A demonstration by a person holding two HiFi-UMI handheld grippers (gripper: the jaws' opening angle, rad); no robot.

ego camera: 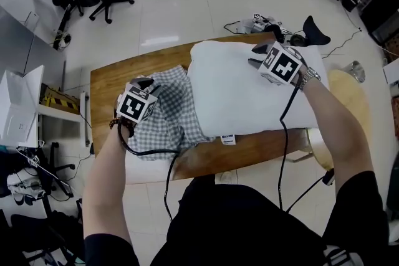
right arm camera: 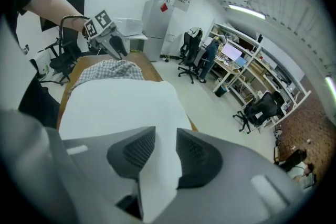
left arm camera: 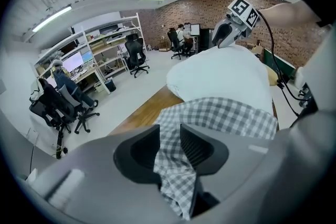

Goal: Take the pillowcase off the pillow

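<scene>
Your left gripper (left arm camera: 169, 139) has its jaws partly apart, and a fold of the checked pillowcase (ego camera: 165, 112) hangs loose in the gap, so the pads aren't really pinching it. Same deal with your right gripper (right arm camera: 165, 147): the jaws are a bit apart, with a corner of the white pillow (ego camera: 243, 93) sitting between them, not clamped.

The pillow lies across the right half of the wooden surface (ego camera: 118, 75), from around the middle out to the right edge. A small white label (ego camera: 227, 139) pokes out on its near side. The pillowcase is bunched up just left of the middle, running down toward the near edge. It's touching the pillow's left end, and honestly I can't tell if any of the pillow is tucked inside it. The left strip of the surface is bare wood. Your left gripper is over the bunched cloth, and your right is over the pillow's far right corner.
</scene>
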